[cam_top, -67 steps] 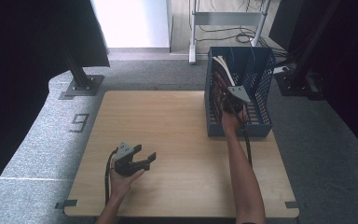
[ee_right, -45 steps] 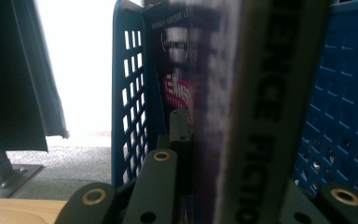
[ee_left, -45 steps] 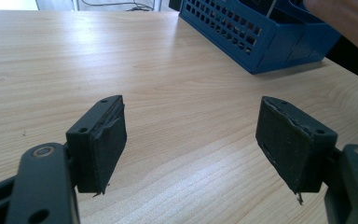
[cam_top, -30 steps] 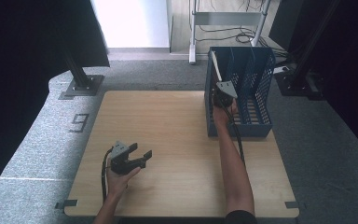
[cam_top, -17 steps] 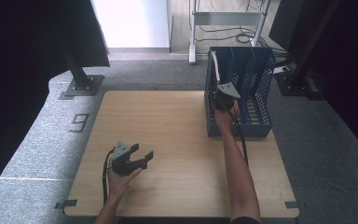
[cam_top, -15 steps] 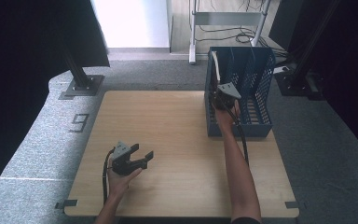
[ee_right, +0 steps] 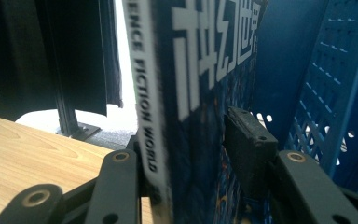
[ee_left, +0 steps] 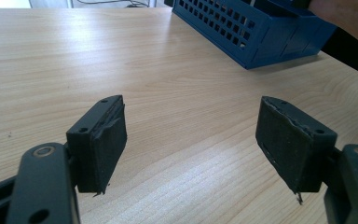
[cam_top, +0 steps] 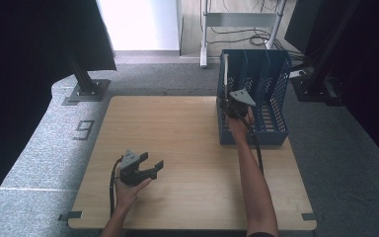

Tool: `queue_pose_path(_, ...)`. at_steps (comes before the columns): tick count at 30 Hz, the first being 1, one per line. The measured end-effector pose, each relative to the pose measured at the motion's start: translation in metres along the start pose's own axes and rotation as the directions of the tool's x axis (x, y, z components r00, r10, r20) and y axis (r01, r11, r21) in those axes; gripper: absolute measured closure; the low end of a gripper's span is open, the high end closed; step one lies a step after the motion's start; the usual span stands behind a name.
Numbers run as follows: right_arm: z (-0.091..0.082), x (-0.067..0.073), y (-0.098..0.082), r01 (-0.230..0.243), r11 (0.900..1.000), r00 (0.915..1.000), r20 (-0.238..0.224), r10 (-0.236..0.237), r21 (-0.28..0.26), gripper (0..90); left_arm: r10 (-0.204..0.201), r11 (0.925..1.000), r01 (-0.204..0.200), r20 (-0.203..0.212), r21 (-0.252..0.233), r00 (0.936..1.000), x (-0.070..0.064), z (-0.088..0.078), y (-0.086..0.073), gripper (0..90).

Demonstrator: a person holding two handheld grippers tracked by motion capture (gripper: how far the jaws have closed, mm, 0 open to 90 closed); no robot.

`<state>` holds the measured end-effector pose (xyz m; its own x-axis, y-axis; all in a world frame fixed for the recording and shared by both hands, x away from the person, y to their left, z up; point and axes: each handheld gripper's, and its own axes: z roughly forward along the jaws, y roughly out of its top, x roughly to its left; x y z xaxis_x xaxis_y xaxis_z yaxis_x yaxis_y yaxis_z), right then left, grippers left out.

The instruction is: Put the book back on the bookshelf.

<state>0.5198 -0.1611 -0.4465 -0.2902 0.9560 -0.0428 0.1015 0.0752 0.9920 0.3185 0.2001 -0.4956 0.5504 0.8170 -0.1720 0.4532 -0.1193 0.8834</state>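
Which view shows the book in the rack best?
The right gripper view: the book stands between the right gripper, spine lettering readable. The high view shows its pale top edge in the blue rack.

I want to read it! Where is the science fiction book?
The book stands upright in the blue rack, at the table's far right in the high view, between the right gripper's open jaws.
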Motion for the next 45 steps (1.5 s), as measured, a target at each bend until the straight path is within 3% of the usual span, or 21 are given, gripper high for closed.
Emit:
queue_pose_path(22, -0.006, -0.003, 0.003, 0.008, 1.000, 0.9999, 0.008, -0.008, 0.004, 54.8, 0.005, 1.0000, -0.005, 0.005, 0.001, 1.0000, -0.002, 0.001, 0.000, 24.3)
queue_pose_path(45, -0.016, -0.007, 0.005, 0.009, 1.000, 0.9998, -0.017, -0.009, 0.027, 50.0, 0.013, 0.9999, -0.013, 0.008, 0.003, 0.9999, -0.004, 0.002, 0.001, 24.4)
